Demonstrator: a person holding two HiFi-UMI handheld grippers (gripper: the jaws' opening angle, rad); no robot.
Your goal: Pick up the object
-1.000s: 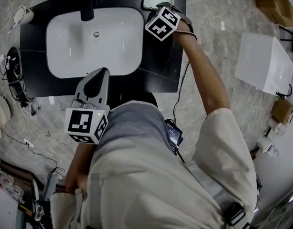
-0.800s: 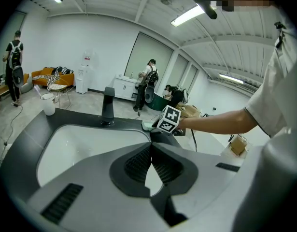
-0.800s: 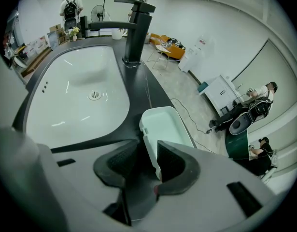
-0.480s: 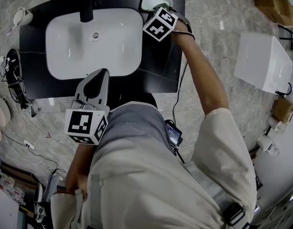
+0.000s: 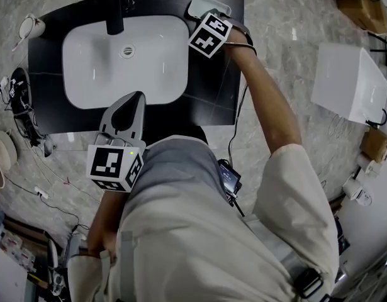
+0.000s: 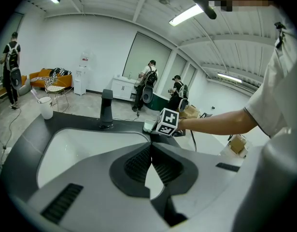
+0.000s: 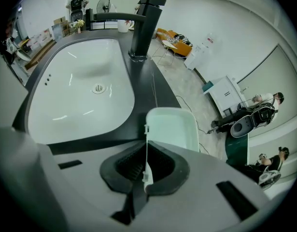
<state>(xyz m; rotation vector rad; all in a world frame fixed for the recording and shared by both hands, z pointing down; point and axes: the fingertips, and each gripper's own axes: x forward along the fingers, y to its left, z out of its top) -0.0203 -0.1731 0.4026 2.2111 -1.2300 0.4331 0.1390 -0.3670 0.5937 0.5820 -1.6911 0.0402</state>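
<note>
A pale green shallow tray lies on the black counter at the back right of the sink; part of it shows past the marker cube. My right gripper is at the tray's left side, and its jaws are closing with the tray's thin white rim standing between the pads. From above, the cube hides the fingertips of the right gripper. My left gripper hovers at the counter's near edge. The left gripper is shut with nothing in it.
A white basin fills the counter's left and middle, with a black faucet behind it. A white cup stands at the far left corner. A white box sits on the floor at the right. Cables lie on the floor at the left.
The right gripper's cube has edged slightly left and farther over the tray. The left gripper has stayed where it was.
</note>
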